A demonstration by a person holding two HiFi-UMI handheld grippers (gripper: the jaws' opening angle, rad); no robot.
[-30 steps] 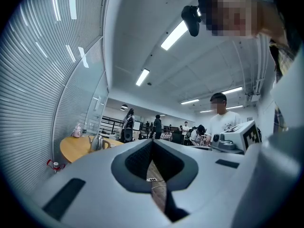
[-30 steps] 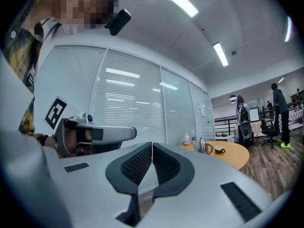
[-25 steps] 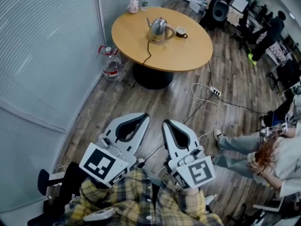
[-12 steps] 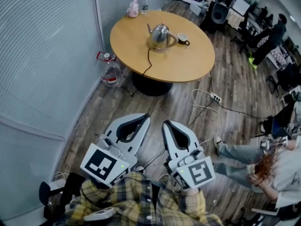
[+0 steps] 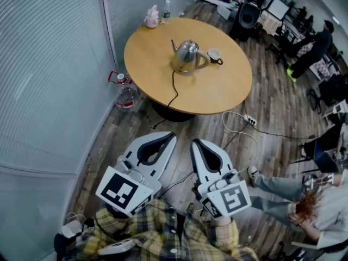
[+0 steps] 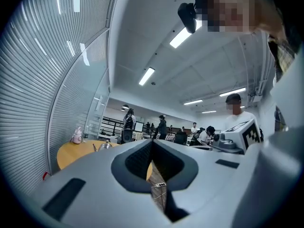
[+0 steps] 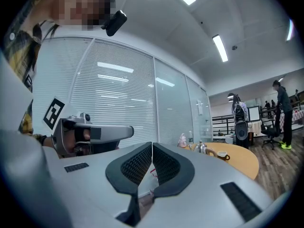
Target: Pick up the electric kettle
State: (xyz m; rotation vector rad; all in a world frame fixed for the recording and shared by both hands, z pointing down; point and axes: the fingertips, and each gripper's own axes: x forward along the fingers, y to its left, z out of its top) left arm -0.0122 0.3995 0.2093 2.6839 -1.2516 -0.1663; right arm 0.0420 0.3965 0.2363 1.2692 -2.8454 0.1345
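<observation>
Head view puts the shiny steel electric kettle [image 5: 186, 56] upper centre, on the round wooden table [image 5: 217, 91], well apart from my left gripper [image 5: 166, 138] and right gripper [image 5: 197, 144], both clenched on nothing. Probably rigid, slick, weighty if filled; I'd grip its curved handle [image 5: 203, 60], minding the black cord [image 5: 174, 88].

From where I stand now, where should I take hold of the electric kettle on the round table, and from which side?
Probably the loop handle of the kettle, on its right side, opposite the spout. Come from the near right with the right gripper, which is shut now. Mind the cup close beside the handle and the cord trailing toward you.
</observation>
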